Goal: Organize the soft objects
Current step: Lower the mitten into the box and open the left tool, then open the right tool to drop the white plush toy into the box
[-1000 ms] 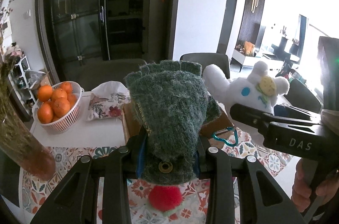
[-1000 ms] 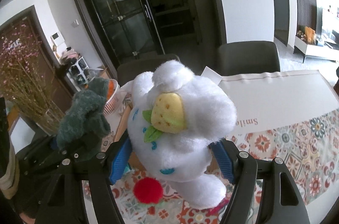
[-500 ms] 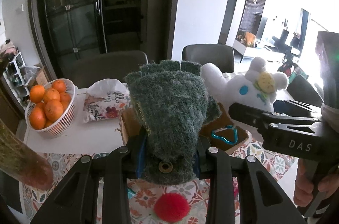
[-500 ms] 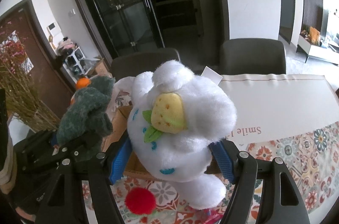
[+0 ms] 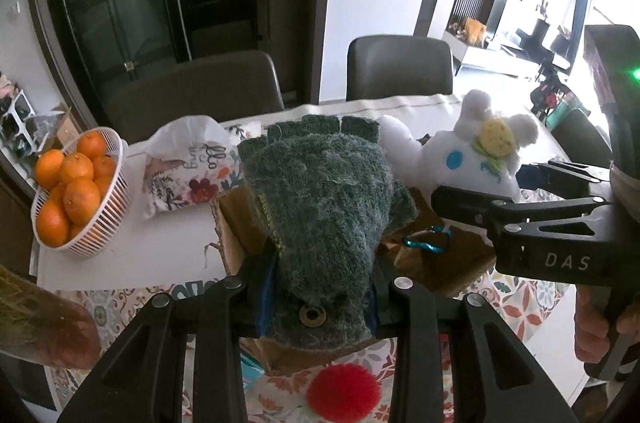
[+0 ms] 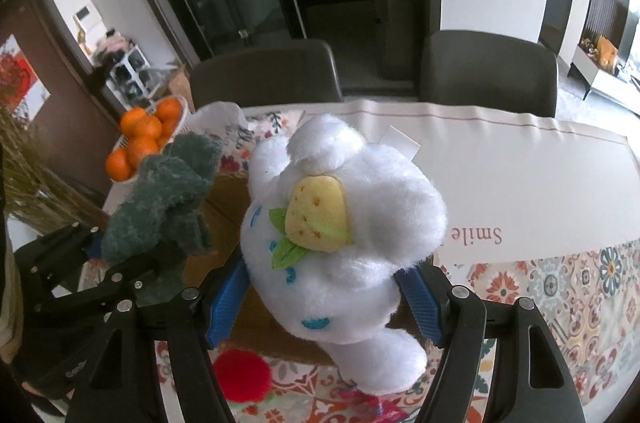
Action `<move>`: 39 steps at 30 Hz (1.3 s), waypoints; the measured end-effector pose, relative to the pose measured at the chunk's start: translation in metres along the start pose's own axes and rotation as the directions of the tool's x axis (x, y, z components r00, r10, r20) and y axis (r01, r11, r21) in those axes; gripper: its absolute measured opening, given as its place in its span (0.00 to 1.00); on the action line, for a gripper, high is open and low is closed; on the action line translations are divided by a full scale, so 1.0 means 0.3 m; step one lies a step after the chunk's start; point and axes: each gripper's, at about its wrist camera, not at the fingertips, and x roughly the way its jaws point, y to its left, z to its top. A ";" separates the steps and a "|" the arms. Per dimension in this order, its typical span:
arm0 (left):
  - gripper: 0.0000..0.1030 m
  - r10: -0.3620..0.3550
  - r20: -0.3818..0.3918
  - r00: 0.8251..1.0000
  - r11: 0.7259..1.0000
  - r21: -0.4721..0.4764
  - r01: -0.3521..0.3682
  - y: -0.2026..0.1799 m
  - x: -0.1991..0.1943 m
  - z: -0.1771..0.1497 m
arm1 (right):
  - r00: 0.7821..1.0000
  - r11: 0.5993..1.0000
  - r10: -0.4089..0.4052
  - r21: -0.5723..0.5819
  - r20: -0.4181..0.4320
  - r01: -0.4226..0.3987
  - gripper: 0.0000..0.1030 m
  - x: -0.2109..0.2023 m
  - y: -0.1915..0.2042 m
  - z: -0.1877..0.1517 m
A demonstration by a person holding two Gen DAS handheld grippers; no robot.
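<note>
left gripper: jaws clamped on the green knit glove, held up over the cardboard box, glove fingers pointing away from the camera
right gripper: blue-padded jaws squeezing the white plush toy at its body, lifted above the box, yellow strawberry patch facing the camera
both grippers: side by side, glove left of plush, near but apart
cardboard box: open, on the surface, blue carabiner lying inside
red pompom: on the patterned cloth just in front of the box
basket of oranges: far left of the surface
floral pouch: between basket and box
right hand: gripping the right gripper's handle
</note>
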 end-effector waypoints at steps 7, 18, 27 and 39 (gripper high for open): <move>0.34 -0.040 -0.067 0.997 0.999 -0.024 0.038 0.012 0.076 -0.004 | 0.996 1.000 -0.004 -0.026 -0.092 0.002 0.70 0.096 -0.022 0.021; 0.44 -0.045 -0.133 0.990 0.999 -0.008 0.044 -0.008 0.164 -0.012 | 0.986 1.000 0.008 -0.008 -0.166 -0.009 0.70 0.172 -0.058 0.018; 0.64 0.034 -0.121 0.992 0.999 0.011 -0.033 -0.004 0.130 -0.009 | 0.984 1.000 0.019 0.005 -0.175 -0.018 0.71 0.182 -0.071 0.013; 0.68 0.111 -0.092 0.990 0.994 -0.007 -0.112 0.058 0.059 -0.043 | 0.980 0.999 0.029 -0.015 -0.198 -0.033 0.80 0.209 -0.003 0.024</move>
